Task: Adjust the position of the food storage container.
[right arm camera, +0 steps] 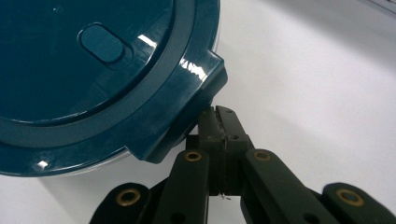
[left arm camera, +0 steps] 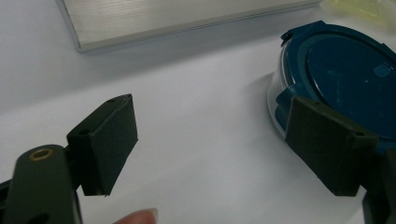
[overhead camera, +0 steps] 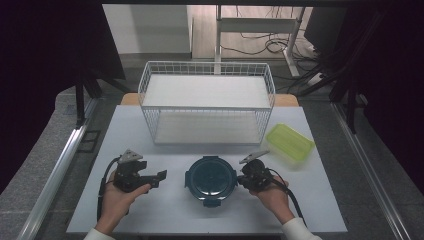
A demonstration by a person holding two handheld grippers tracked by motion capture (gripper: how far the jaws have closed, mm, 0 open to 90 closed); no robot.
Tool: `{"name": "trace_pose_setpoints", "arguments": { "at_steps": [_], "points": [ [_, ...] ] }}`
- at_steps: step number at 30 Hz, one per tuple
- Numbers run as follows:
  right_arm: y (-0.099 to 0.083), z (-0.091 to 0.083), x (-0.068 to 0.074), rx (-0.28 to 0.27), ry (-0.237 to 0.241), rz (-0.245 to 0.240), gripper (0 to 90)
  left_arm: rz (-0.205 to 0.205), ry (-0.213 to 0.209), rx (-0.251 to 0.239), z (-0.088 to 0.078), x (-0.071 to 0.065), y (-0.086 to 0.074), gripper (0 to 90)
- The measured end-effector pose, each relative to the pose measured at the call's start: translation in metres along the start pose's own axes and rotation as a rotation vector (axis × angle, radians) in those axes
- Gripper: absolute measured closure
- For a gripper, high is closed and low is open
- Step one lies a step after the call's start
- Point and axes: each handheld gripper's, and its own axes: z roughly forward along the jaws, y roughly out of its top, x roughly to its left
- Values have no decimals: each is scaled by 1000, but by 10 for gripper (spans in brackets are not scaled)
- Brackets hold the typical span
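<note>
Round container [overhead camera: 210, 179] with a clip-on lid: rigid, slick, probably light (clear base may be glass). Best gripped at the right-hand latch tab [right arm camera: 187, 109]. Right gripper [right arm camera: 219, 122] clenched empty against that tab; left gripper [left arm camera: 210, 144] spread wide, holding nothing.

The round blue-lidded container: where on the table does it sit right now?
In the high view the round blue-lidded container sits at the table's near middle, between the left gripper and right gripper, in front of the wire basket.

Dark teal round container [overhead camera: 210, 178], lime-green lid [overhead camera: 289, 142], white wire basket [overhead camera: 207, 102]
</note>
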Motion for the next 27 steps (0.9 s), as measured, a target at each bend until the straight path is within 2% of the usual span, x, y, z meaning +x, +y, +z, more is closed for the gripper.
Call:
{"name": "trace_pose_setpoints", "arguments": {
  "at_steps": [4, 7, 10, 12, 13, 16, 17, 18, 19, 21, 22, 23, 25, 27],
  "points": [
    [2, 2, 3, 1, 8, -3, 891, 1, 3, 1, 0, 0, 0, 169],
    [2, 1, 1, -4, 33, -13, 891, -1, 4, -2, 0, 0, 0, 168],
    [1, -7, -5, -53, 40, 13, 891, -7, 7, 3, 0, 1, -1, 166],
    [1, -10, -6, -66, 37, 21, 891, -8, 9, 4, -1, 1, -1, 167],
    [-1, -21, -10, -112, 28, 38, 891, -8, 7, 3, -1, 1, -1, 167],
    [-8, -32, -13, -162, 24, 49, 889, -6, 6, 1, -2, 1, -1, 167],
    [-8, -32, -13, -162, 24, 49, 889, -6, 6, 1, -2, 1, -1, 166],
    [-15, -39, -17, -206, 39, 66, 889, -3, 2, 3, -3, 0, -1, 166],
    [-18, -41, -18, -221, 52, 79, 889, -3, -1, 2, -3, 0, -1, 166],
    [-25, -46, -23, -261, 109, 151, 890, -2, -3, 1, -3, -1, -1, 165],
    [-25, -46, -23, -261, 109, 151, 890, -1, -5, 0, -2, -1, 0, 165],
    [-28, -51, -27, -283, 121, 177, 889, -1, -5, 3, -1, -2, 0, 162],
    [-30, -52, -30, -292, 117, 183, 889, 2, -6, 7, 0, -3, 0, 160],
    [-31, -52, -33, -296, 118, 189, 842, 4, -6, 8, 0, -3, -1, 159]
  ]
}}
